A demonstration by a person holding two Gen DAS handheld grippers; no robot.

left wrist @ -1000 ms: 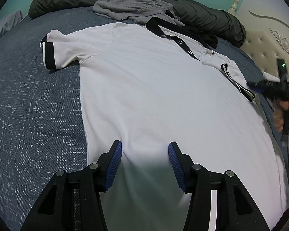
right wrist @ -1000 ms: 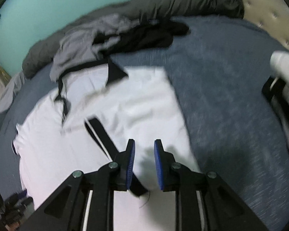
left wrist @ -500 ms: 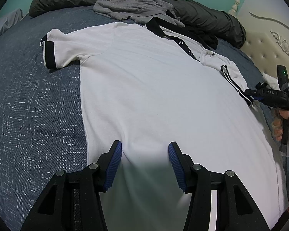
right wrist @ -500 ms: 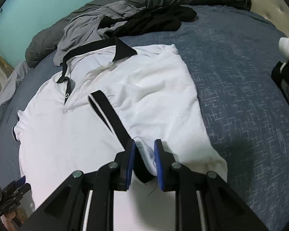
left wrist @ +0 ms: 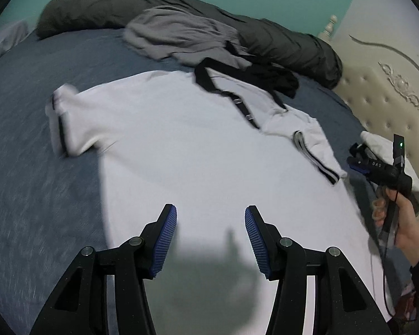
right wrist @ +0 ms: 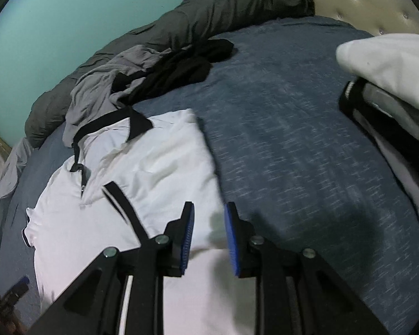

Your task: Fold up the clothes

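A white polo shirt with a black collar lies face up on the blue bed. Its left sleeve is spread out. Its right sleeve lies folded inward, the black cuff resting on the chest. My left gripper hovers open above the shirt's lower part, holding nothing. My right gripper is over the shirt's right edge, just right of the cuff. Its jaws are opening with nothing between them. In the left wrist view a hand holds that right gripper beside the folded sleeve.
A grey garment and a black one lie crumpled beyond the collar, in front of a dark olive duvet. A pile of white and black laundry sits at the right, near the cream tufted headboard.
My right gripper let the black cuff go and shifted right, off the sleeve. My left gripper rose and pulled back from the shirt, so more of the bed shows.
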